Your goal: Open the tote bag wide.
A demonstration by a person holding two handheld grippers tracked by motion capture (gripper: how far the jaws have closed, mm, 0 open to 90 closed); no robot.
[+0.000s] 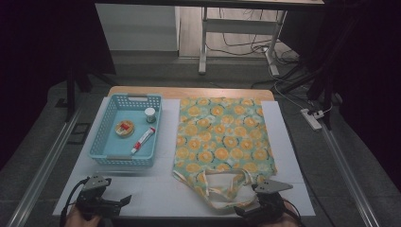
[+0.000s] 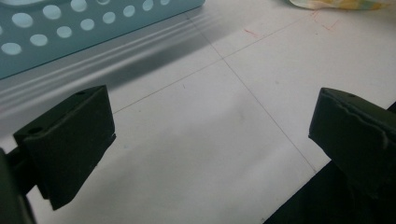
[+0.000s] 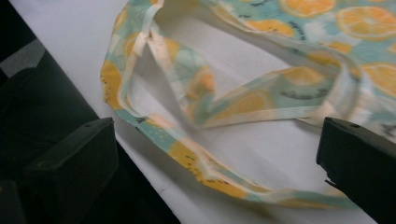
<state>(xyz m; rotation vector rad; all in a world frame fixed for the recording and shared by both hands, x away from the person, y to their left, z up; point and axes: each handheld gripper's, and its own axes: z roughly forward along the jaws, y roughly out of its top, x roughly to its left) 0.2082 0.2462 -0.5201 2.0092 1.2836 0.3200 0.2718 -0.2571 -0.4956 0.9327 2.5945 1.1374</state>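
lower right of the high view, right gripper (image 1: 249, 209) hovers with jaws spread wide over the looped handles (image 3: 219, 107) of the flat orange-print cloth tote bag (image 1: 220, 137), likely staging a grab; left gripper (image 1: 122, 202) idles agape, lower left, near the blue plastic basket (image 1: 101, 142).

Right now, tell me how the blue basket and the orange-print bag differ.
The blue basket is a rigid, perforated tub standing open; the orange-print bag is soft cloth lying flat. The basket holds a tube, a round tin and a small jar; what the bag holds cannot be told. Both rest on the white table.
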